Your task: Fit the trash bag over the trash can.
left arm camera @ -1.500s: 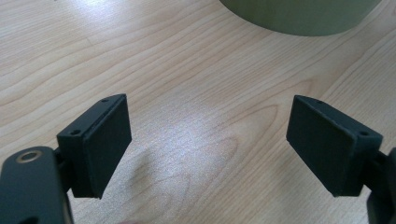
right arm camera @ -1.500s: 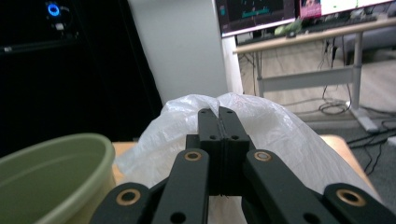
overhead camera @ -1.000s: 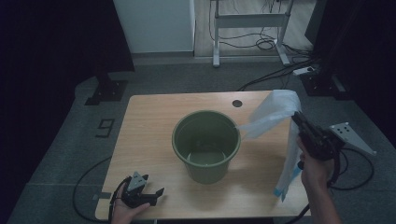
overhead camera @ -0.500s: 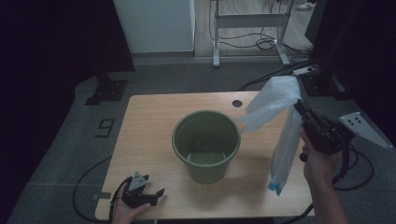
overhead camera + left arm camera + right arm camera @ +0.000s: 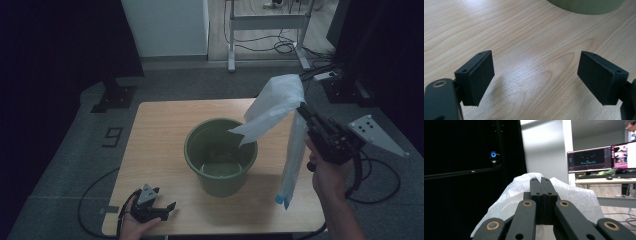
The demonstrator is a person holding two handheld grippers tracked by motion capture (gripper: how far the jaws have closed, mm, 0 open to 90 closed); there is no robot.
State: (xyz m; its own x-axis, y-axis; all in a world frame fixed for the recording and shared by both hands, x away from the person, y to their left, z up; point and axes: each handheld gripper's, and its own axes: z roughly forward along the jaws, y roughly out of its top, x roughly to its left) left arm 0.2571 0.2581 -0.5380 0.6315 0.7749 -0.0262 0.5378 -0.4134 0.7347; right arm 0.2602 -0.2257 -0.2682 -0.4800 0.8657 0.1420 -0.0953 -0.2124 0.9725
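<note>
right claw (image 5: 302, 106): clamped on white plastic bag (image 5: 274, 107), raised so it hangs free beside green bucket (image 5: 220, 155) for lining | left claw (image 5: 167, 208): apart, empty, resting on desk (image 5: 160, 130)

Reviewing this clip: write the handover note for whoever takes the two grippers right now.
Right gripper: shut on the white plastic bag, held up beside the green bucket; one flap hangs over the rim, a long end dangles to the table.
Left gripper: open, empty, resting near the table's front edge.
Done: bag picked up.
Left: likely open the bag and line the bucket; the left gripper could help spread it.
</note>
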